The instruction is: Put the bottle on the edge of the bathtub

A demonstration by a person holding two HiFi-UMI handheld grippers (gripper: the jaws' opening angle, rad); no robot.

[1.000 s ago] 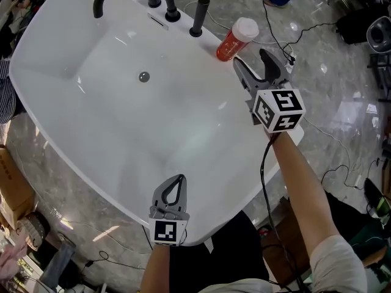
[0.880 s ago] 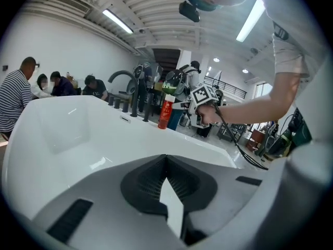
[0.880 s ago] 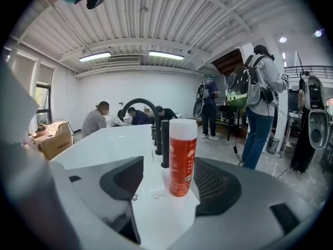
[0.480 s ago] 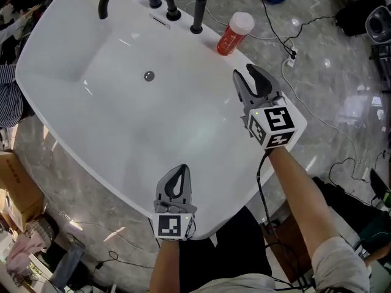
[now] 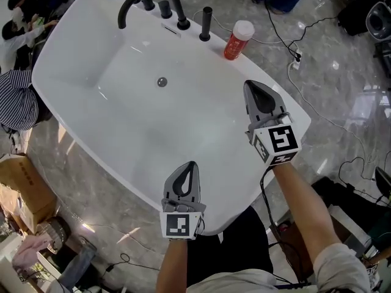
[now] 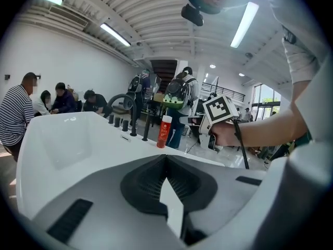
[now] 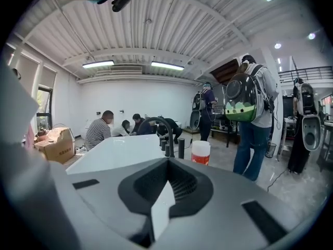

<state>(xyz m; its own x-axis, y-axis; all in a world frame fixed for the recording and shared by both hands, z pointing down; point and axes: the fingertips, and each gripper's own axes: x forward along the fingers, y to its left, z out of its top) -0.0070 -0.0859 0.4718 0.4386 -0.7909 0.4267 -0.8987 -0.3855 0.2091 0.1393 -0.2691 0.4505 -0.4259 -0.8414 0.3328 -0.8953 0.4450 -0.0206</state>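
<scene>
bottle (image 5: 237, 40) upright on bathtub (image 5: 79, 54) edge

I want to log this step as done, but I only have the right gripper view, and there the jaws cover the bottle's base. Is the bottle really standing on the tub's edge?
Observer: Yes. The head view shows the bottle upright on the rim of the bathtub, beside the black tap fittings.
Operator: Is my gripper apart from it?
Observer: The right gripper is well apart from it, nearer the person along that rim. Its jaws have just been closing, with nothing between them.
Operator: And the other gripper?
Observer: The left gripper is shut and empty, above the tub's near edge.
</scene>
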